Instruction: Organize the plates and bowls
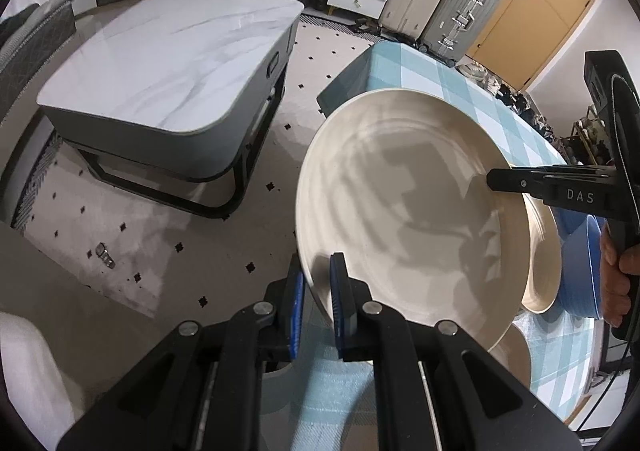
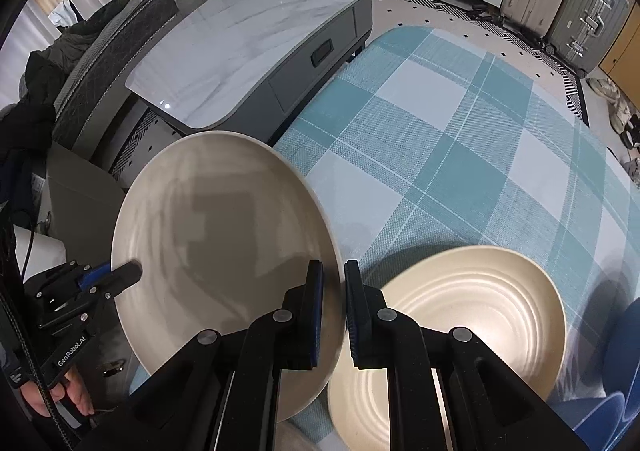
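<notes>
Jaws both clamped — cream plate (image 1: 400,211) rim gripped.

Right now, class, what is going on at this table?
A person holds a claw in each hand. The left claw and the right claw are both shut on opposite edges of one large cream plate, held tilted above the checked tablecloth. A ridged cream plate and a blue bowl lie on the cloth.

checked tablecloth (image 2: 460,139) bare across its far half, ribbed bowl (image 2: 476,315) and what seems a blue bowl (image 2: 624,363) crowding the near right corner, marble coffee table (image 2: 248,47) close alongside
</notes>
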A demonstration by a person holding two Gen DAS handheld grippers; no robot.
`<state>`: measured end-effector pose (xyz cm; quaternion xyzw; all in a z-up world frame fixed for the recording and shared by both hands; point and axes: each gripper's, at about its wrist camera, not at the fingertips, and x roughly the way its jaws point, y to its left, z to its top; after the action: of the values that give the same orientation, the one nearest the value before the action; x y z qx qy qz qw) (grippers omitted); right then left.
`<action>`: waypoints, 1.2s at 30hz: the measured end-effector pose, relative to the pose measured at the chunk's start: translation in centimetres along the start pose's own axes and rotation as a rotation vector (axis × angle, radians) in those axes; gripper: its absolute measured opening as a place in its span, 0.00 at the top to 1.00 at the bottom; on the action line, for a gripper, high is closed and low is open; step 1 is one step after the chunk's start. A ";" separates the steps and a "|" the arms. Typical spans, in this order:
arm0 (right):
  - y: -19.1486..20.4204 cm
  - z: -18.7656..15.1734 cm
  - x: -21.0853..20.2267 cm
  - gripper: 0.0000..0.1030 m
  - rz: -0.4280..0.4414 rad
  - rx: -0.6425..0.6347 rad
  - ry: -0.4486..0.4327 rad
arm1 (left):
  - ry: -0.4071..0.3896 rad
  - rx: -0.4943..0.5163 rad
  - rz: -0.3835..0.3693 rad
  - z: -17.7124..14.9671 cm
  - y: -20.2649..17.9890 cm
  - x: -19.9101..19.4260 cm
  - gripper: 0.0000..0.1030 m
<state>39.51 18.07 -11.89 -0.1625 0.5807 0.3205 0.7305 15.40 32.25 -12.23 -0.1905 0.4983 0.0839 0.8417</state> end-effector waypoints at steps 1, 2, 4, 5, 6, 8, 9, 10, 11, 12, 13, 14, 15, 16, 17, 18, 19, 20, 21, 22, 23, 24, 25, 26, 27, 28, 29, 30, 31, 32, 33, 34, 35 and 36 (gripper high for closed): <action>0.1 0.0 -0.1 0.90 0.000 -0.002 -0.003 | -0.003 0.000 0.000 0.0 -0.1 -0.2 0.90; 0.2 -0.2 -0.3 0.90 -0.004 -0.002 -0.008 | -0.005 -0.001 -0.001 -0.1 -0.3 -0.4 0.90; 0.2 -0.5 -0.8 0.90 -0.007 -0.004 -0.013 | -0.005 0.003 0.005 -0.2 -0.5 -0.7 0.90; 0.2 -0.7 -1.1 0.90 -0.007 -0.003 -0.015 | -0.002 0.004 0.003 -0.3 -0.6 -0.7 0.90; 0.3 -0.9 -1.2 0.90 -0.008 -0.002 -0.016 | 0.001 0.002 -0.001 -0.4 -0.7 -0.8 0.90; 0.3 -1.3 -1.5 0.90 -0.010 -0.001 -0.019 | 0.006 0.003 -0.004 -0.5 -0.8 -1.0 0.90; 0.3 -1.4 -1.6 0.90 -0.009 0.000 -0.019 | 0.004 0.005 -0.002 -0.6 -1.0 -1.1 0.90; 0.2 -1.6 -1.7 0.90 -0.006 0.005 -0.020 | 0.005 0.008 -0.001 -0.7 -1.1 -1.3 0.90; 0.1 -1.7 -1.8 0.90 -0.006 0.006 -0.018 | 0.006 0.010 0.001 -0.7 -1.1 -1.3 0.90; 0.1 -1.9 -1.9 0.90 -0.008 0.006 -0.019 | 0.006 0.012 0.002 -0.7 -1.2 -1.4 0.90; 0.1 -2.0 -2.0 0.90 -0.008 0.005 -0.021 | 0.006 0.013 0.000 -0.8 -1.3 -1.5 0.90; 0.1 -2.1 -2.2 0.90 -0.008 0.008 -0.022 | 0.007 0.014 0.003 -0.9 -1.3 -1.5 0.90; 0.0 -2.3 -2.2 0.90 -0.006 0.009 -0.022 | 0.005 0.015 0.003 -1.0 -1.4 -1.6 0.90; 0.0 -2.4 -2.3 0.90 -0.005 0.009 -0.022 | 0.005 0.016 0.004 -1.1 -1.4 -1.7 0.90; 0.0 -2.6 -2.4 0.90 -0.004 0.010 -0.024 | 0.004 0.018 0.006 -1.2 -1.5 -1.8 0.90; 0.1 -2.8 -2.5 0.90 -0.004 0.008 -0.024 | 0.003 0.019 0.007 -1.3 -1.5 -1.8 0.90; 0.1 -3.0 -2.6 0.90 -0.007 0.004 -0.027 | 0.004 0.021 0.012 -1.5 -1.5 -1.8 0.90; 0.2 -3.2 -2.7 0.90 -0.009 0.002 -0.028 | 0.004 0.023 0.014 -1.6 -1.7 -1.9 0.90; 0.2 -3.3 -2.8 0.90 -0.011 0.001 -0.029 | 0.002 0.024 0.016 -1.8 -1.8 -2.0 0.90; 0.2 -3.6 -2.9 0.90 -0.011 0.003 -0.031 | 0.003 0.026 0.016 -2.0 -1.9 -2.0 0.90; 0.2 -3.9 -3.0 0.90 -0.010 0.004 -0.032 | 0.003 0.026 0.014 -2.2 -1.9 -2.2 0.90; 0.2 -4.1 -3.0 0.90 -0.009 0.003 -0.032 | 0.001 0.025 0.011 -2.5 -2.0 -2.3 0.91; 0.2 -4.4 -3.1 0.90 -0.008 0.003 -0.032 | 0.003 0.025 0.010 -2.8 -2.0 -2.4 0.90; 0.1 -4.7 -3.1 0.90 -0.005 0.006 -0.034 | 0.003 0.026 0.012 -3.0 -2.1 -2.4 0.91; 0.2 -5.1 -3.1 0.90 -0.003 0.006 -0.030 | 0.003 0.026 0.012 -3.3 -2.1 -2.5 0.90; 0.2 -5.4 -3.2 0.90 -0.003 0.006 -0.031 | 0.005 0.027 0.013 -3.5 -2.2 -2.6 0.90; 0.3 -5.7 -3.2 0.90 -0.005 0.006 -0.031 | 0.008 0.027 0.015 -3.8 -2.3 -2.6 0.90; 0.4 -6.0 -3.1 0.90 -0.005 0.004 -0.028 | 0.009 0.027 0.015 -4.1 -2.3 -2.7 0.90; 0.4 -6.4 -3.2 0.90 -0.006 0.004 -0.030 | 0.013 0.031 0.014 -4.3 -2.4 -2.7 0.90; 0.5 -6.7 -3.2 0.90 -0.007 0.004 -0.030 | 0.016 0.035 0.016 -4.6 -2.6 -2.8 0.90; 0.5 -7.0 -3.2 0.90 -0.006 0.006 -0.031 | 0.018 0.040 0.018 -4.9 -2.7 -2.9 0.90; 0.5 -7.3 -3.2 0.90 -0.005 0.007 -0.029 | 0.022 0.042 0.018 -5.2 -2.8 -2.9 0.90; 0.6 -7.7 -3.3 0.90 -0.004 0.009 -0.029 | 0.023 0.041 0.017 -5.5 -2.8 -3.0 0.90; 0.6 -8.0 -3.3 0.90 -0.004 0.010 -0.028 | 0.024 0.041 0.017 -5.8 -2.8 -3.1 0.90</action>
<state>32.74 12.74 -10.83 -0.1557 0.5716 0.3184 0.7400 10.13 27.44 -11.41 -0.1698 0.5114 0.0786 0.8387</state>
